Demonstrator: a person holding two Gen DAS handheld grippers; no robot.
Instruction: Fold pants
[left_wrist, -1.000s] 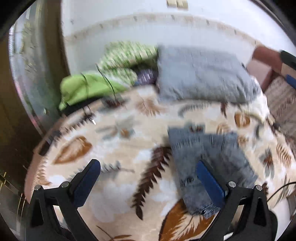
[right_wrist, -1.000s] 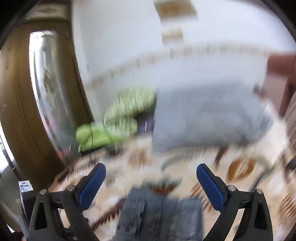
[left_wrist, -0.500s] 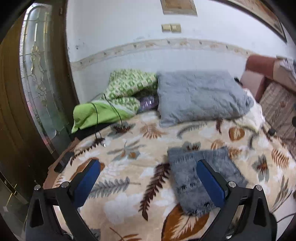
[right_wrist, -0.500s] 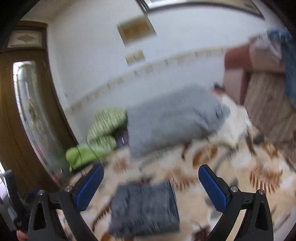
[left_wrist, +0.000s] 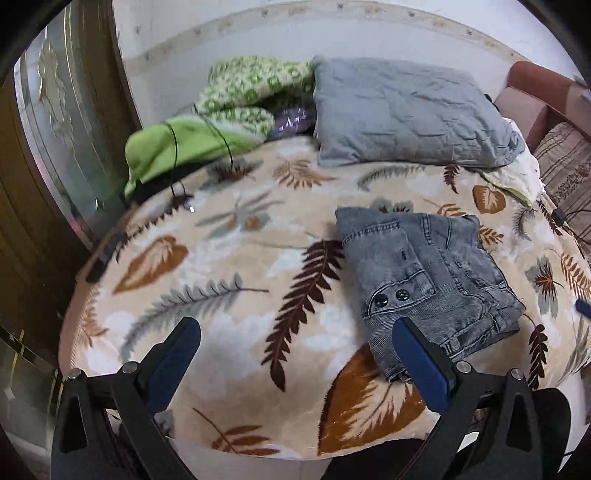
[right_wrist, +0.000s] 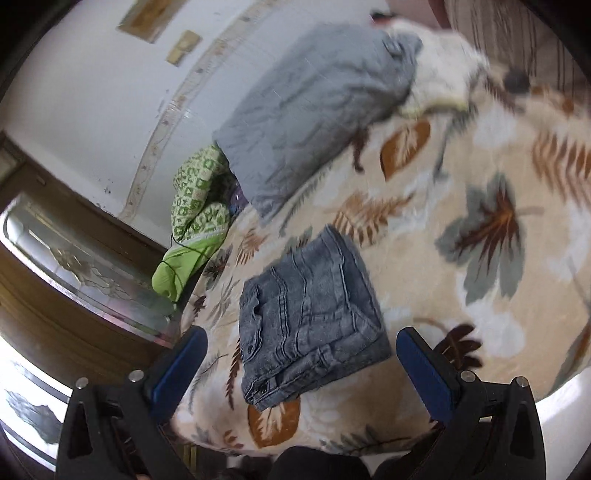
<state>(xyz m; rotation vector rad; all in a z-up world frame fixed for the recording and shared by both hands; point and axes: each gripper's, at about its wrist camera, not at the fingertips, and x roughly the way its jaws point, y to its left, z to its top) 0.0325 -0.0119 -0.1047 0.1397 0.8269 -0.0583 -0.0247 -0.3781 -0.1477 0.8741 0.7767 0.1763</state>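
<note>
The grey denim pants (left_wrist: 424, 280) lie folded into a compact rectangle on the leaf-print blanket (left_wrist: 229, 258), right of centre in the left wrist view. In the right wrist view the pants (right_wrist: 306, 314) lie just ahead of the fingers. My left gripper (left_wrist: 295, 354) is open and empty, held above the blanket's near edge, with its right finger close to the pants' near corner. My right gripper (right_wrist: 301, 365) is open and empty, tilted, hovering over the near end of the pants without touching them.
A grey quilted pillow (left_wrist: 406, 114) and green bedding (left_wrist: 207, 125) lie at the back by the white wall. A wooden door with patterned glass (left_wrist: 55, 129) stands at the left. A striped cushion (left_wrist: 569, 166) sits at the far right. A thin black cable (left_wrist: 177, 162) trails over the green bedding.
Both grippers have tilted down toward the bed and stay open. The right wrist view has rolled and dropped, so the folded pants now sit between its fingers. The pants have not moved.
</note>
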